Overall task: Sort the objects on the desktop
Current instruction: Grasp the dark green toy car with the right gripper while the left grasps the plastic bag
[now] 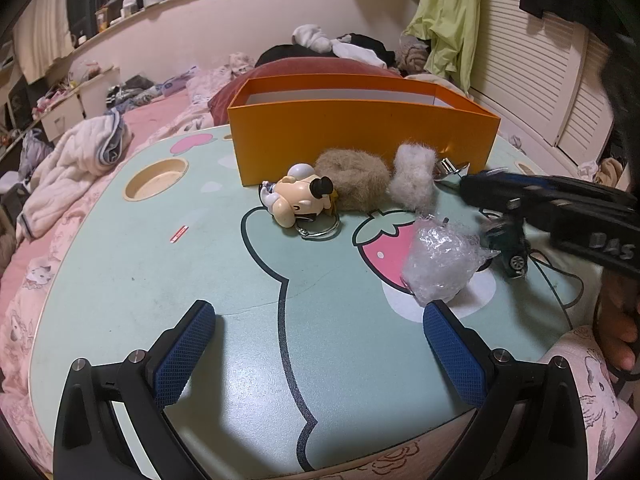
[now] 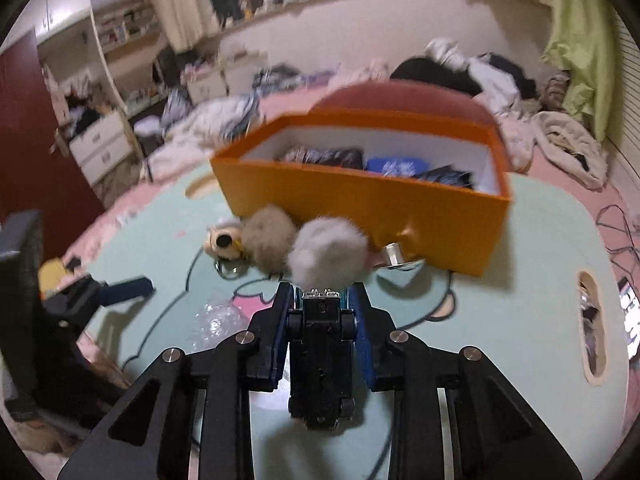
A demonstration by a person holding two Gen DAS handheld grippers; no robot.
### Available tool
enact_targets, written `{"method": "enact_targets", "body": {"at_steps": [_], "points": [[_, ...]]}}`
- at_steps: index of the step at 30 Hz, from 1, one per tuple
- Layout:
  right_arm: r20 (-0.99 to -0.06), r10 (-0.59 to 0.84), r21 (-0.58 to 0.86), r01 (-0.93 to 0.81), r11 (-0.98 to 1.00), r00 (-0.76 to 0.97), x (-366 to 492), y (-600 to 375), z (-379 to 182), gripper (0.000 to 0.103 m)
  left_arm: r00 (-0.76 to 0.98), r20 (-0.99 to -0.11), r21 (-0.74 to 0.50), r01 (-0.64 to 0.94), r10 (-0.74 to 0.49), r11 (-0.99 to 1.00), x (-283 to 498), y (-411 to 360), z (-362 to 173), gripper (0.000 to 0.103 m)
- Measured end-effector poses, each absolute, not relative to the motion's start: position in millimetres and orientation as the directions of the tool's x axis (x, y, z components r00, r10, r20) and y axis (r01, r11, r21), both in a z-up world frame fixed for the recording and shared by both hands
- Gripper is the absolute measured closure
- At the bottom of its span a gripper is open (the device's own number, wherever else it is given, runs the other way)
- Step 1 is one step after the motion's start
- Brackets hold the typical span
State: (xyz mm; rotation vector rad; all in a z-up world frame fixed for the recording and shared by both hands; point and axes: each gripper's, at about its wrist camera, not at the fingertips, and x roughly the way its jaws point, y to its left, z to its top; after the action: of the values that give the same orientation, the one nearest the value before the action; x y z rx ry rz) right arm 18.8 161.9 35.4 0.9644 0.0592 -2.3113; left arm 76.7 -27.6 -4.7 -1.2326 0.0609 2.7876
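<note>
Right tool clamped narrow on a dark toy car, long axis along the fingers, underside toward the camera, nose toward the orange box. Raised off the surface. Left tool spread wide, holding nothing, crumpled plastic wrap just beyond its right finger. "DAS" legible on the right tool.

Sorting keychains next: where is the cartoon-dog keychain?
Left wrist view, centre: the cartoon-dog keychain lies on the table before the orange box, touching the brown fur scrunchie.
</note>
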Motion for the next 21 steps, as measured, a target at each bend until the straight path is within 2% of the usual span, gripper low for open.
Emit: {"method": "enact_targets", "body": {"at_steps": [7, 12, 16, 18, 21], "points": [[-0.554, -0.538, 0.273, 0.473, -0.838, -0.635, 30, 203, 45, 0.073, -0.67, -0.739, 0.0, -0.102, 0.069, -0.995, 77, -27, -5, 0.0], [-0.547, -0.542, 0.333, 0.428, -0.84, -0.638, 24, 222, 43, 0.073, -0.685, -0.719, -0.047, -0.124, 0.12, -0.991, 76, -28, 1, 0.0], [-0.535, -0.543, 0.324, 0.437, -0.839, -0.647, 26, 221, 45, 0.073, -0.692, -0.695, -0.127, -0.151, 0.197, -0.98, 67, -28, 11, 0.0], [-0.538, -0.543, 0.314, 0.445, -0.839, -0.644, 27, 218, 45, 0.073, -0.701, -0.674, -0.167, -0.163, 0.234, -0.972, 61, -26, 18, 0.002], [-0.537, -0.542, 0.31, 0.446, -0.84, -0.647, 28, 220, 44, 0.073, -0.687, -0.669, -0.195, -0.206, 0.284, -0.959, 51, -14, 23, 0.011]]}}
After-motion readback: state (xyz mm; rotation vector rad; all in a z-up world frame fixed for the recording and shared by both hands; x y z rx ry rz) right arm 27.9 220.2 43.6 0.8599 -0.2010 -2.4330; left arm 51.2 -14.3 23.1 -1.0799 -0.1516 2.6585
